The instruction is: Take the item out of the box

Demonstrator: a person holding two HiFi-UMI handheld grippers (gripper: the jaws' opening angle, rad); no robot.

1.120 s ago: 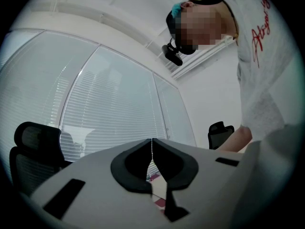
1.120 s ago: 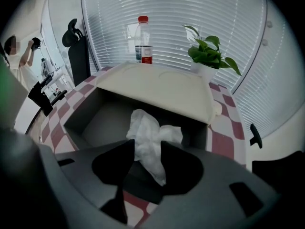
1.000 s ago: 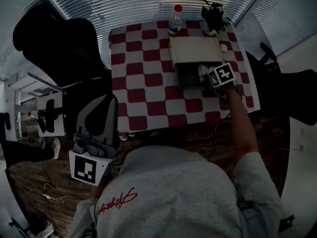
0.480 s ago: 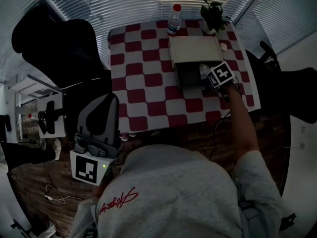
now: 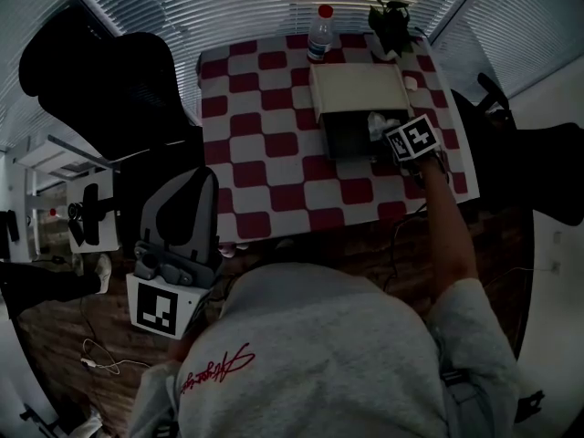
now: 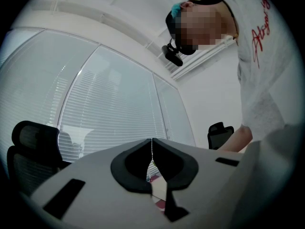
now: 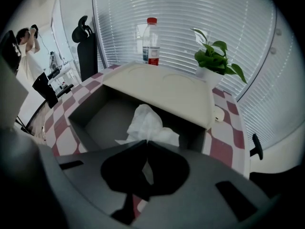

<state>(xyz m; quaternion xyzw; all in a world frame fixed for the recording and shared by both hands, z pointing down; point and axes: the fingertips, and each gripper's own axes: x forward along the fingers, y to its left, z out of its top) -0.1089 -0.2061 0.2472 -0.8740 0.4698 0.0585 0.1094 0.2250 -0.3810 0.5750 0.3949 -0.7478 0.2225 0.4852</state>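
Closest in: grey sweatshirt [image 5: 310, 354], soft knit, red script across the chest. Low on the left beside it, the left gripper [image 6: 151, 144]: smooth pale-grey shell, matt black pads, tips pressed flat together, nothing between them. Held off the table's near edge, over a wood-plank floor [image 5: 55, 336].

Out along the bare forearm [image 5: 447, 226] to the right gripper [image 7: 147, 141], same grey shell, tilted steeply down into the box. Just been closing the jaws, and now clamped tight on a fold of the tissue [image 7: 145, 120], pinched right at the tips.

White, thin and soft, that tissue, crumpled into loose lobes with no clean edge. Lying inside the box [image 7: 78, 112], toward its right end, close under the lid's hinge side. Long axis running from the jaw tips away toward the lid, peak pointing that way, a second lobe bulging off to the right.

A shallow rectangular tray for a box, dark grey, matt, straight-walled. Cream lid [image 7: 162, 87], flat and smooth, thrown open behind it.

Underneath, a table [image 5: 274, 167] in red-and-white check cloth. At the far edge, a clear plastic bottle [image 7: 151, 42], upright, red cap, red label; to its right a leafy green plant [image 7: 214, 56] in a white pot. Beyond, white slatted blinds [image 7: 190, 13]; black office chair [image 5: 100, 71] off to the left.
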